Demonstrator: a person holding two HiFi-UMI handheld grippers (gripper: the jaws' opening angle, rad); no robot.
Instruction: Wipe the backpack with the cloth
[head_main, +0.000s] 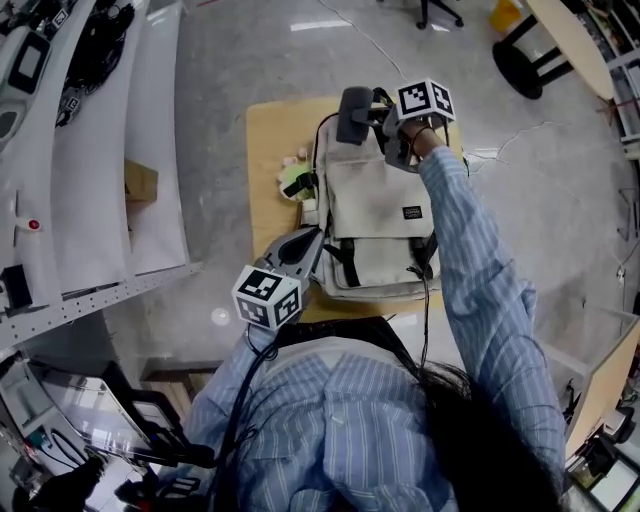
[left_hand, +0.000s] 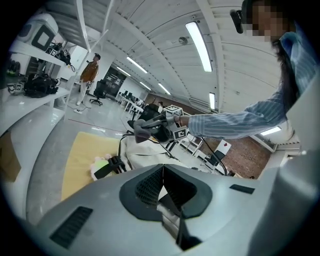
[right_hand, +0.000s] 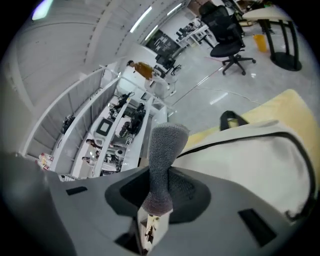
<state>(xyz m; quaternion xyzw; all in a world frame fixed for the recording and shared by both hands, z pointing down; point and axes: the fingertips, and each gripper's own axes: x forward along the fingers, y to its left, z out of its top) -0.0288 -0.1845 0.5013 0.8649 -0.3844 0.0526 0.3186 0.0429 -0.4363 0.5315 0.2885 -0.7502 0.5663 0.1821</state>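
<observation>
Holding a dark grey fleecy cloth (head_main: 355, 113) at the far top edge of a beige fabric backpack (head_main: 375, 215), the right gripper (head_main: 380, 120) was clenched on it.

The backpack lay flat on a pale wooden surface (head_main: 268, 150), front side up, with its black straps trailing at the near end. In the right gripper view the cloth (right_hand: 162, 165) stood up from between the closed jaws of the right gripper (right_hand: 155, 210). The left gripper (head_main: 305, 245) sat at the backpack's near left corner; its own view showed the left gripper (left_hand: 162, 185) with jaws together, a sliver of the pale fabric caught between them. A small green and pink soft toy (head_main: 295, 180) lay just beside the backpack's left side.
</observation>
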